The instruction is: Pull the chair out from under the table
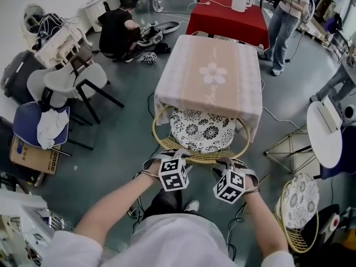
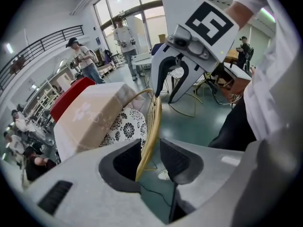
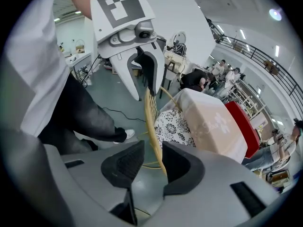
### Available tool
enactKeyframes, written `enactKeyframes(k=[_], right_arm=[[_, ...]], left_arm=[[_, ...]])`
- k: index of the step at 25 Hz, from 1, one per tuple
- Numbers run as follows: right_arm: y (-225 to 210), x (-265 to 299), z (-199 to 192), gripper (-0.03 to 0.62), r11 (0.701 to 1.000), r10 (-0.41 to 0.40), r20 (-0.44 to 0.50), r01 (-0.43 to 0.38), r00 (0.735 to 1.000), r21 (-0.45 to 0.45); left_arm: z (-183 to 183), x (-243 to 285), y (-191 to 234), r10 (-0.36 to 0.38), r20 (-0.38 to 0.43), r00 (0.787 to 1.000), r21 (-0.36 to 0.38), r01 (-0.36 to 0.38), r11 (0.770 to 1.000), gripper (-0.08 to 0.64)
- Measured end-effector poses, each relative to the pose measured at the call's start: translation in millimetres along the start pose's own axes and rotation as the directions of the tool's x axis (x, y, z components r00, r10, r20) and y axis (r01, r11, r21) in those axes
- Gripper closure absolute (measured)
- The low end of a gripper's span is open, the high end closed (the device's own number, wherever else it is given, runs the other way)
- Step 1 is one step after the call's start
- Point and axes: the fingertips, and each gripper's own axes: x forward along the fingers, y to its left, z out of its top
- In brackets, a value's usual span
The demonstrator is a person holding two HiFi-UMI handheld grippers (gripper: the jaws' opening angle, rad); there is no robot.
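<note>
1. At the far left, white chairs (image 1: 71, 81) stand bunched together, and a person in black (image 1: 117, 31) crouches on the floor beyond them.
2. The left gripper (image 2: 150, 151) points steeply down at the near left of the chair's back. Its jaws stand apart, with the yellow woven rim between them. The rim lies close against the left pad, and a clear gap remains to the right pad, so nothing is clamped.
3. The chair (image 1: 201, 159) is in the middle, tucked under the near edge of the table (image 1: 233, 88). Its black-and-white flowered seat is partly beneath the pink cloth, and its curved back is nearest the person.
4. The right gripper (image 3: 152, 157) points down at the near right of the same back. Its jaws are also apart, with the rim running between them close to the right pad and clear of the left pad.
5. A second wicker chair (image 1: 299, 204) stands on the floor at the near right, well apart from the table.
6. Far behind, a red table (image 1: 228, 18) has a standing person (image 1: 285, 21) to its right.
</note>
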Motion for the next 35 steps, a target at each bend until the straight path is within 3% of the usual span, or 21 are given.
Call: enactKeyframes(k=[20,29,32,35], right_arm=[[-3.5,36.6,-16.0,0.485,0.992,0.031,-0.123,-0.045,0.992,-0.117],[-3.4,52.7,-20.6,0.498,0.984,0.022,-0.162,-0.050,0.987,-0.170],[-2.1,55.1,-21.5,0.511,0.981,0.020,-0.169,-0.052,0.985,-0.185],[-1.2,58.2,-23.9,0.518,0.978,0.017,-0.176,-0.053,0.984,-0.201]], left_arm=[[-48.1,20.3,17.0,-0.029,-0.129,0.991,0.122,0.045,0.991,0.425],[-57.6,33.6,17.7,-0.028,-0.177,0.984,0.230,0.069,0.971,0.427],[-57.3,34.8,17.6,-0.023,-0.173,0.985,0.258,0.068,0.964,0.487],[-56.7,36.0,18.6,-0.028,-0.169,0.985,0.279,0.075,0.957,0.495]])
